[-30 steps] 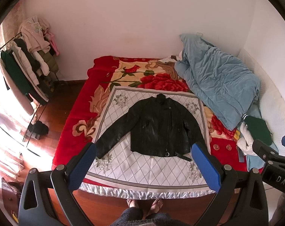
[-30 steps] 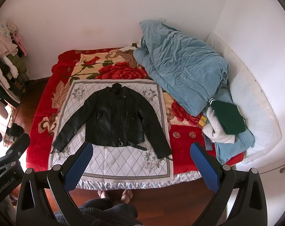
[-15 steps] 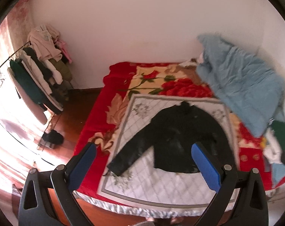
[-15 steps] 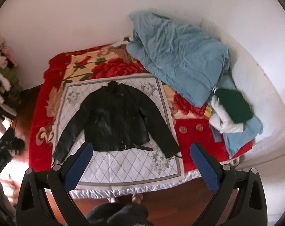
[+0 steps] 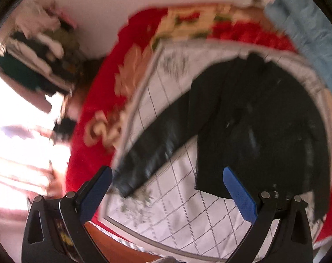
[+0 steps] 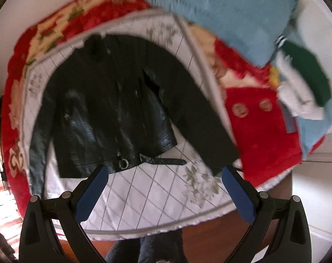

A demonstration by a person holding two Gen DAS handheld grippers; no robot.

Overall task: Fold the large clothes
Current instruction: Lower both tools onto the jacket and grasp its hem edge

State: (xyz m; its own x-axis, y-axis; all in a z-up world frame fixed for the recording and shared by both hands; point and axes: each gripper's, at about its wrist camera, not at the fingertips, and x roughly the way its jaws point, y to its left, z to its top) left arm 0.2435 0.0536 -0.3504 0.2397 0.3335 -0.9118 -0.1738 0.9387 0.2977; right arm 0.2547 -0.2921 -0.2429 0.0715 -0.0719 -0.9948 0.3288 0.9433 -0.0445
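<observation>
So basically both grippers had dropped in fast toward the bed compared with a second earlier, when the whole room and the far wall were in view from high up. By this frame the black leather jacket [image 6: 113, 100] filled most of both views and everything was motion-blurred, so they were clearly mid-swoop.

The jacket itself hadn't budged: it lay flat and face up on the white quilted cloth [image 6: 157, 192], collar toward the wall, both sleeves spread out and down, belt strap with its ring trailing off the hem. That cloth sat on the red floral blanket [image 6: 264, 135], with the blue duvet [image 6: 220, 11] and a pile of green and white clothes off to the right side.

The left gripper [image 5: 167, 194] had swung toward the jacket's left sleeve [image 5: 157, 144], with the cuff end sitting right by its left blue pad. The right gripper [image 6: 165, 192] was lined up over the hem, with the right sleeve's cuff [image 6: 227, 155] near its right pad. Both had their jaws spread wide, nothing between them, and neither seemed to be touching fabric yet, though the blur made that hard to call.

My read: no fold had started, this was just the approach. I'd guess the sleeves were the first targets, and stiff leather probably won't crease neatly.
</observation>
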